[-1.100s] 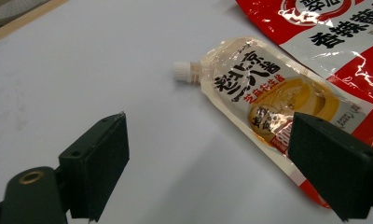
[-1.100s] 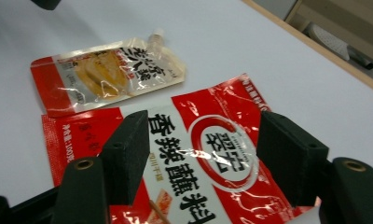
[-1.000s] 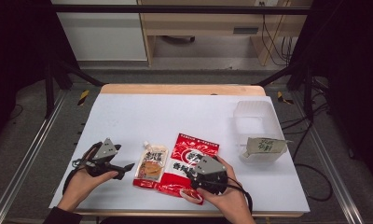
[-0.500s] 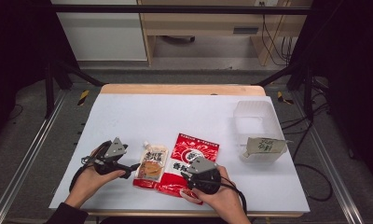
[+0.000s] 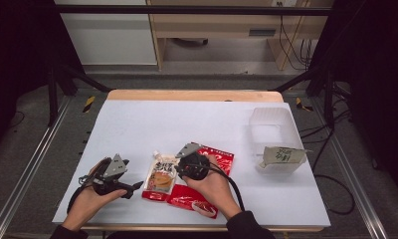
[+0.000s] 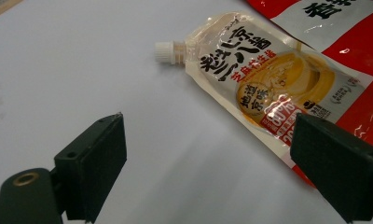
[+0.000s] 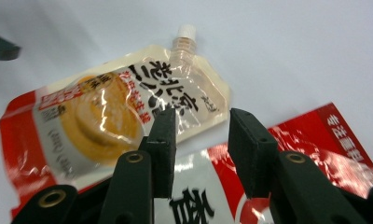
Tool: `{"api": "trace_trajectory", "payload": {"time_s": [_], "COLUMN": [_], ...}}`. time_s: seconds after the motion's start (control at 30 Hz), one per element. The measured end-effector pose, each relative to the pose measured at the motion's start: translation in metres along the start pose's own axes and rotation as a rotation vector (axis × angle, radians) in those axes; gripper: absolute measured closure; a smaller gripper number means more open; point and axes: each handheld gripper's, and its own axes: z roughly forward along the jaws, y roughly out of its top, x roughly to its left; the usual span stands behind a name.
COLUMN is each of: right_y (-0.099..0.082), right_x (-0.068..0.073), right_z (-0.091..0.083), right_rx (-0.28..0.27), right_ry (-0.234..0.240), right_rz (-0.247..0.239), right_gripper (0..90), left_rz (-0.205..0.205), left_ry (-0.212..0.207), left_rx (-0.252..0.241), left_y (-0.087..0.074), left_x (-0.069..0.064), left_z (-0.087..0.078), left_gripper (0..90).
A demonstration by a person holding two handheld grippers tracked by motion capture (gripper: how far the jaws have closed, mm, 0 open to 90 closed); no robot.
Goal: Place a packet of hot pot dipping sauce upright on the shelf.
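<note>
A clear sauce pouch [image 5: 162,174] with a white screw cap and yellow filling lies near the table's front, partly overlapping a red snack packet [image 5: 222,158]. My right gripper [image 5: 179,169] hovers low over both. In the right gripper view its jaws [image 7: 205,144] stand narrow and have just been closing. The pouch's [image 7: 119,107] corner and the red packet [image 7: 324,135] lie under them, and the pads press on nothing. My left gripper [image 5: 131,178] sits left of the pouch, open wide [image 6: 212,158]. The pouch [image 6: 264,79] lies ahead of its right jaw, with the red packet [image 6: 362,60] beyond.
A clear plastic tub [image 5: 269,124] stands at the right of the white table [image 5: 187,124], with a pale green packet [image 5: 281,155] leaning on its near rim. A wooden strip [image 5: 192,94] runs along the far edge. Metal rails flank the table.
My right gripper has moved left from over the red packet to the pouch's edge, and its jaws have narrowed. The left hand has barely moved.
</note>
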Motion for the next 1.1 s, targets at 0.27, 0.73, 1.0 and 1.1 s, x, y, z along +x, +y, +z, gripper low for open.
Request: {"api": "trace_trajectory", "payload": {"time_s": [0.27,0.73,1.0,1.1], "right_y": [0.013,0.022,0.02,0.02], "right_x": [-0.012,-0.022,-0.025,-0.023], "right_z": [0.029,0.058,0.063,0.063], "right_rx": [0.061,0.077,0.1,0.108], "right_ry": [0.023,0.021,0.024,0.025], "right_rz": [0.026,0.067,0.08,0.074], "right_gripper": [50.4,56.4,57.1,57.7], "left_rz": [-0.014,-0.013,-0.012,-0.014], "left_ry": [-0.003,-0.014,-0.013,-0.013], "left_rx": [-0.002,0.015,0.017,0.017], "left_y": [-0.002,-0.011,-0.011,-0.011], "left_x": [-0.003,-0.016,-0.015,-0.015], "left_z": [-0.001,-0.003,-0.003,-0.003], "left_gripper": [7.9,6.7,6.7,6.8]}}
